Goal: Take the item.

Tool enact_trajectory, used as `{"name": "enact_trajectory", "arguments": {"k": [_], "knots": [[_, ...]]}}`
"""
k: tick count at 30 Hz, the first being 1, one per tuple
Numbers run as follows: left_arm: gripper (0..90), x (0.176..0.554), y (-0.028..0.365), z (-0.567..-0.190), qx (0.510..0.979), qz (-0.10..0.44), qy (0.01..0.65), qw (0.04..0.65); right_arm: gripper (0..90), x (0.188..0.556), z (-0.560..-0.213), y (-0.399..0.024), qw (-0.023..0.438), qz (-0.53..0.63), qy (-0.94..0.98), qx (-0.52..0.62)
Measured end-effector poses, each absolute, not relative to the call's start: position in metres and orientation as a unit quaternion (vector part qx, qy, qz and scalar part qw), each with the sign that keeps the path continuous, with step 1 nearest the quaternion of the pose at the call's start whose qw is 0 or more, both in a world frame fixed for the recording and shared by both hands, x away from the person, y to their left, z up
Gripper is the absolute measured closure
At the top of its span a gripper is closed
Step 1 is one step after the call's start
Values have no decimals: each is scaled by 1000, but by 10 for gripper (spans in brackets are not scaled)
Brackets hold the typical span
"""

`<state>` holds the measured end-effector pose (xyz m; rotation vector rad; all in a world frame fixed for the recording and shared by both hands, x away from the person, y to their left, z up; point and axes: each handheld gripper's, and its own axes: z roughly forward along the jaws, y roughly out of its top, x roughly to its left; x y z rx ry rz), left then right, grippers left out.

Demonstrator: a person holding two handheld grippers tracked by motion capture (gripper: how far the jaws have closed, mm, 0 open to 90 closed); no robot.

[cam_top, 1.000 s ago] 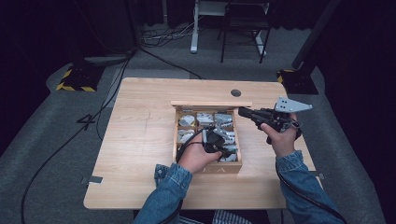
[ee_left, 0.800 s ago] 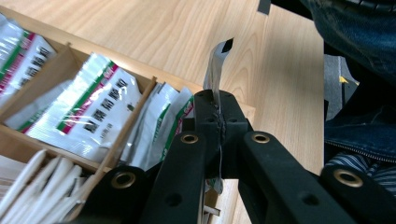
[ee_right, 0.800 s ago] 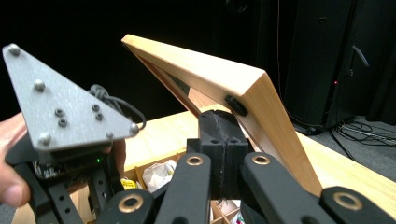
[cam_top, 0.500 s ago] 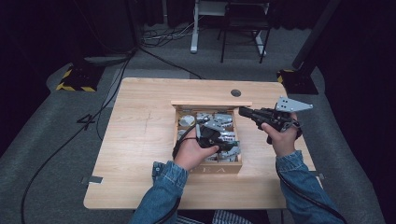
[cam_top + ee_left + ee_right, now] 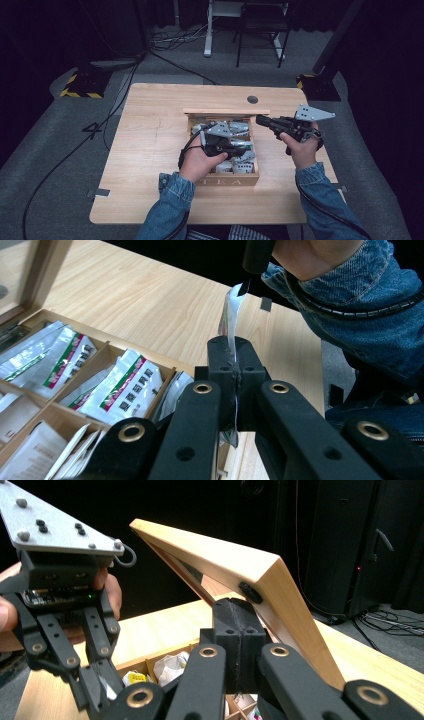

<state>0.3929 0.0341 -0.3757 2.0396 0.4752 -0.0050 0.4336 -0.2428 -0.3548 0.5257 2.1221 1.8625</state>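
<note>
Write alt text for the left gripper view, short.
The left tool, jaws shut, pinches a thin silvery sachet edge-on, lifted above a wooden tea box whose compartments hold white sachets with red and green print. Behind lies the light wooden table, and a denim sleeve comes in at upper right.

Lighting: overhead light on the counter [image 5: 150,150], surroundings dark.
Glare: mild sheen on sachets [image 5: 125,390].
Focus: near tool parts soft in both gripper views.
</note>
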Motion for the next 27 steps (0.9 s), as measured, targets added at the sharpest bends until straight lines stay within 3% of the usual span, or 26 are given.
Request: {"name": "enact_trajectory", "arguments": {"k": [14, 27], "knots": [[891, 365, 88, -354, 837, 56, 219, 498, 900, 430, -356, -243, 141, 638, 735, 181], [891, 345, 130, -356, 833, 94, 239, 489, 900, 428, -358, -240, 148, 631, 740, 183]]}}
